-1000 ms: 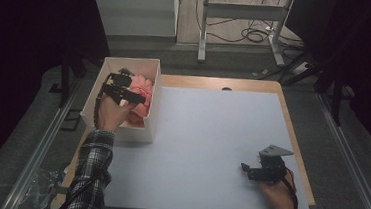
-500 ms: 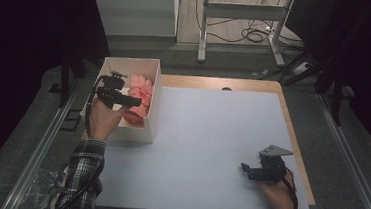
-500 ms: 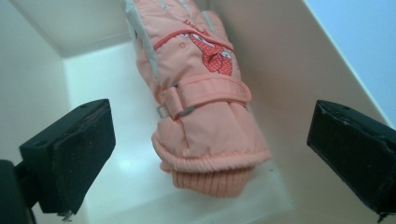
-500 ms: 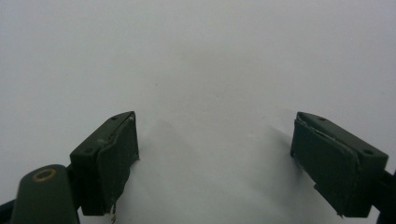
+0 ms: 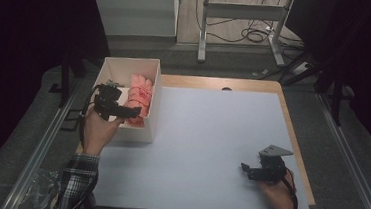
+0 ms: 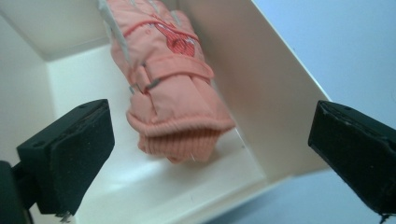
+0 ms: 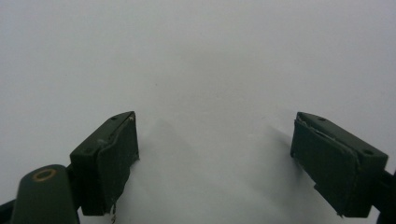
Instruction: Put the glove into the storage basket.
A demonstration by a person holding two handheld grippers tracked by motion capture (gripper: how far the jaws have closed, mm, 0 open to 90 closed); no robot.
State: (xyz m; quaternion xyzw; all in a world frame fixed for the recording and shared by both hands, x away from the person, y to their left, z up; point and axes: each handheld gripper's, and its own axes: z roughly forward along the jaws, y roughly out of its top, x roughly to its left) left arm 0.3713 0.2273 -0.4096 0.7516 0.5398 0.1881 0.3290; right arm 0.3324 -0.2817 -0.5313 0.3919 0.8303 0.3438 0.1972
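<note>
A pink padded glove point(image 5: 138, 100) lies in a white open box point(image 5: 110, 72) at the table's left edge. In the left gripper view the glove point(image 6: 168, 79) rests along the box's right wall point(image 6: 261, 98), knitted cuff toward the camera. My left gripper point(image 5: 128, 111) hovers over the box's near end, open, nothing between its jaws; the left gripper point(image 6: 210, 154) shows wide-set black pads point(image 6: 74, 158). My right gripper point(image 5: 245, 169) rests low at the table's near right, open and empty. Its jaws point(image 7: 215, 158) point across bare white surface.
The white table top point(image 5: 211, 131) has a wooden border point(image 5: 292, 128) along its right and far sides. Metal rails run beside the table. A desk frame point(image 5: 240, 18) and cables stand on the floor beyond.
My left hand has drawn back toward the near end of the box and slightly left, with the gripper still empty. The right hand has stayed in place.
</note>
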